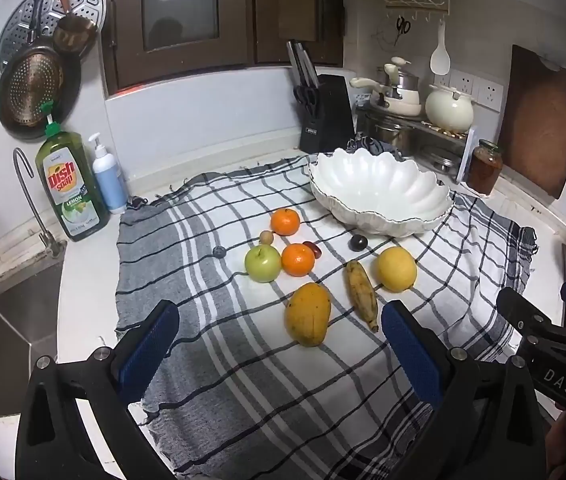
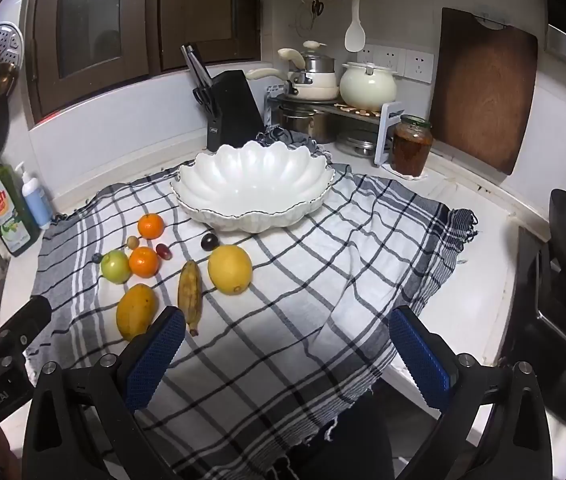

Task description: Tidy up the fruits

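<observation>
A: Porcelain-looking and white, the scalloped bowl point(image 2: 253, 188) is the biggest thing on the checked cloth point(image 2: 323, 280), and it's empty. I'd treat it as heavy and chippable, so it's best left where it stands as the target.

B: Agreed. Every fruit lies in front of the bowl, toward its left. The mango point(image 1: 309, 314) is farthest from it. It's probably soft and heavy, so I'd grip it across the middle, gently.

A: The lemon point(image 2: 230, 269) sits nearer the bowl. It looks firm and a bit waxy, so pinch it across its belly. The banana point(image 2: 190, 294) lies between the mango and the lemon. It's spotted and likely bruises easily, so take it mid-length.

B: The green apple point(image 1: 263, 264) touches one orange point(image 1: 298, 259). A second orange point(image 1: 285, 221) lies closer to the bowl. All look round, firm and prone to rolling.

A: Smallest are the dark plum point(image 2: 209, 241) just before the bowl, some grapes, and a blueberry. They're squashy and tricky between wide pads.

B: The left hand-held gripper point(image 1: 279, 342) and the right hand-held gripper point(image 2: 287, 350) both gape fully and hold nothing. To the bowl's right the cloth is bare, so there's good swinging room. Its near edge hangs over the bench point(image 2: 479, 276), so avoid dragging it.
</observation>
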